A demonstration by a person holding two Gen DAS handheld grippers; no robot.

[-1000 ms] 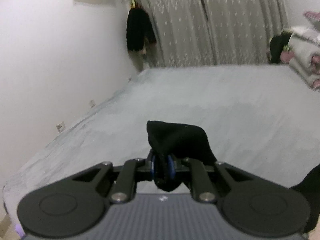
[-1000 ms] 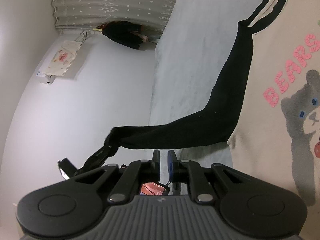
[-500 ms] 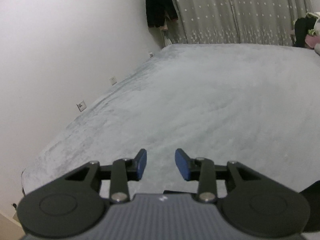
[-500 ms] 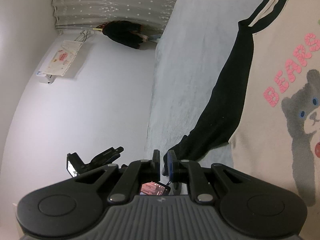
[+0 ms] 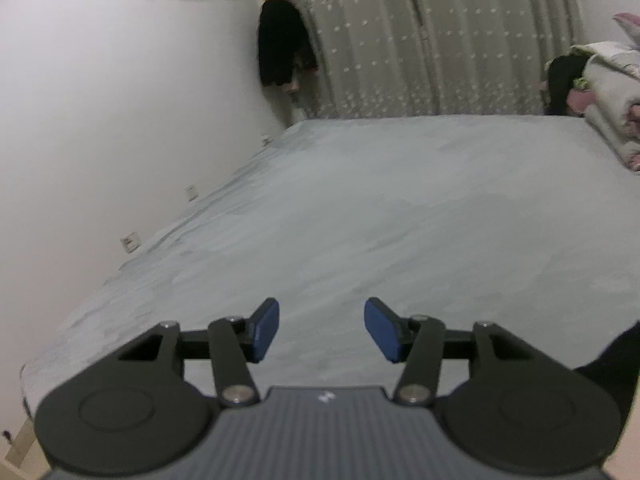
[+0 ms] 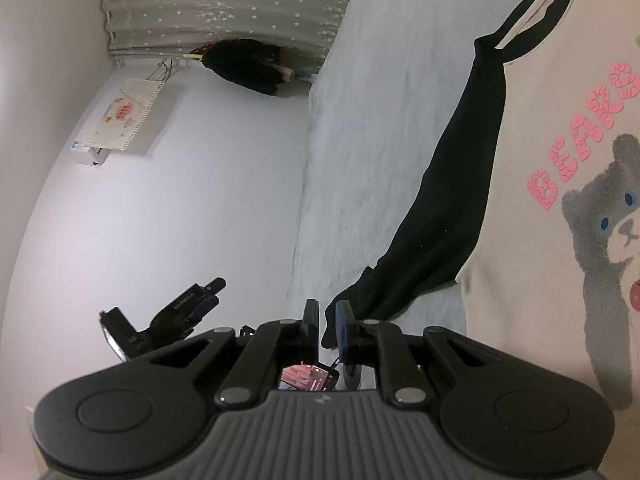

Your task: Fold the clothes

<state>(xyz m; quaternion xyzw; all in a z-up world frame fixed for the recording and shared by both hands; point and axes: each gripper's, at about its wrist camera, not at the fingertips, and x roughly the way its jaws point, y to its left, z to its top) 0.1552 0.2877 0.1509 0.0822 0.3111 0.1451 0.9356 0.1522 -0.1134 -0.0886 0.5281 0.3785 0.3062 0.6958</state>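
A cream sweatshirt (image 6: 560,240) with a grey bear print, pink letters and black sleeves lies flat on the grey bed (image 6: 380,100). Its black sleeve (image 6: 452,208) runs down along the body toward my right gripper (image 6: 328,320). The right gripper is nearly shut and empty, and the sleeve's cuff lies just beyond its fingertips. My left gripper (image 5: 320,330) is open and empty over bare bed (image 5: 360,208). It also shows in the right wrist view (image 6: 188,312), off the bed's edge. A bit of black sleeve (image 5: 612,356) shows at the left view's lower right.
A white wall (image 5: 100,120) runs along the bed's left side. Grey starred curtains (image 5: 440,40) hang at the far end, with a dark garment (image 5: 280,52) hung beside them. Piled bedding (image 5: 608,92) sits at the bed's far right.
My left gripper let go of the black sleeve and opened wide, then drew back off the bed's edge. The sleeve dropped and now lies along the sweatshirt's body. The right gripper stayed put.
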